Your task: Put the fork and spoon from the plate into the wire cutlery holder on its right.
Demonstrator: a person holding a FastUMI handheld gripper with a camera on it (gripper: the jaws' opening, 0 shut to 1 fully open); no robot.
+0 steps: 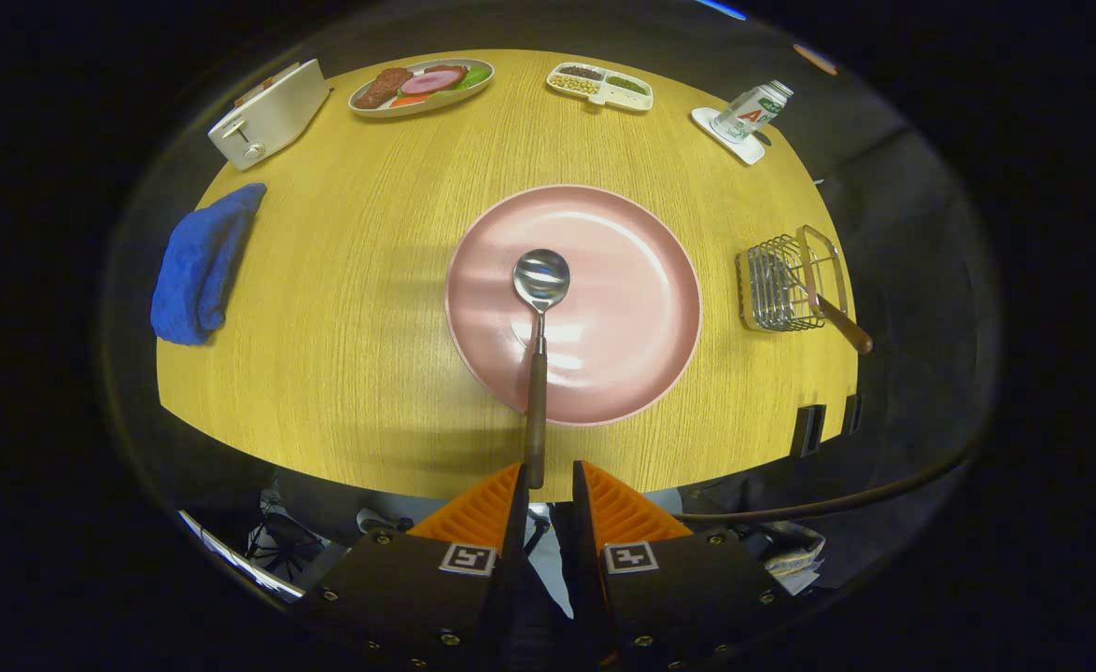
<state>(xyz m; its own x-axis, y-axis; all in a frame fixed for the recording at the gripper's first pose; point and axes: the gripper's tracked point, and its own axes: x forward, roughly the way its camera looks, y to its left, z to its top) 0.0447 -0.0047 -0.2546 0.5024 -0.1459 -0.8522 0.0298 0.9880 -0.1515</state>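
My gripper is high above the table's near edge, and its orange fingers are shut on the end of the spoon's brown handle. The spoon points straight ahead from the fingers, its shiny bowl hanging over the middle of the pink plate, clear of the plate's surface. To the right of the plate stands the wire cutlery holder. The fork is in the holder, with its brown handle leaning out toward the table's right edge.
A blue cloth lies left of the plate. Along the far side stand a white toaster, an oval dish of food, a divided snack tray and a can on a white coaster.
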